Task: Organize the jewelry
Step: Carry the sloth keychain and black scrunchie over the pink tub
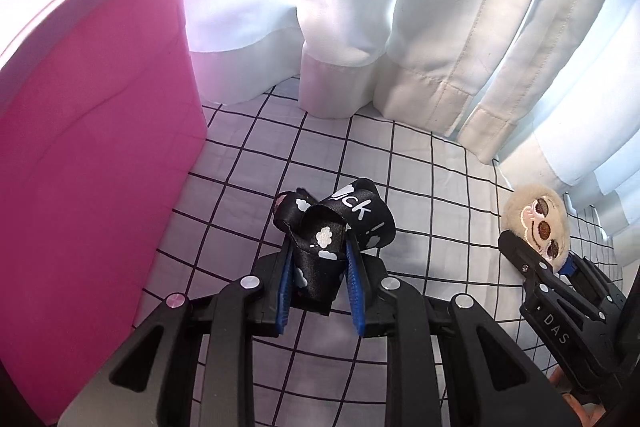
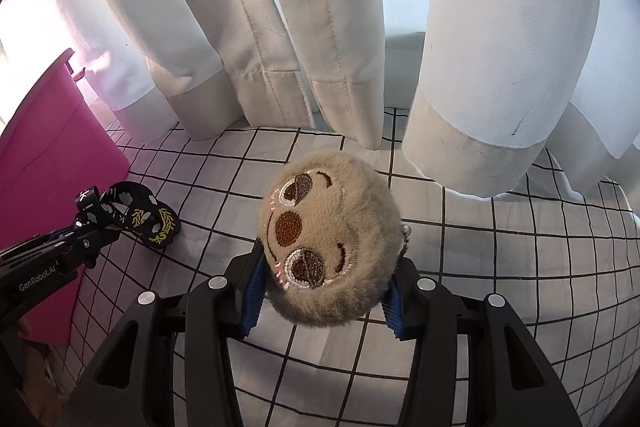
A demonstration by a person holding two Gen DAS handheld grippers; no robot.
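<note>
Both grippers are closed on something. Left gripper [image 1: 320, 267] pinches a bunched black strap [image 1: 336, 227] printed with white clouds and lettering between its 2 blue pads [image 1: 356, 291], just above the white grid-lined cloth [image 1: 248, 163]. Right gripper [image 2: 324, 291] clamps a round beige plush face charm [image 2: 328, 243] with a small metal chain at its right side. A tall pink box [image 1: 92, 155] stands close on the left, its near corner just beside the strap. White curtains [image 2: 320, 27] hang to the cloth along the far edge. Bare cloth lies between the 2 grippers and out to the right
</note>
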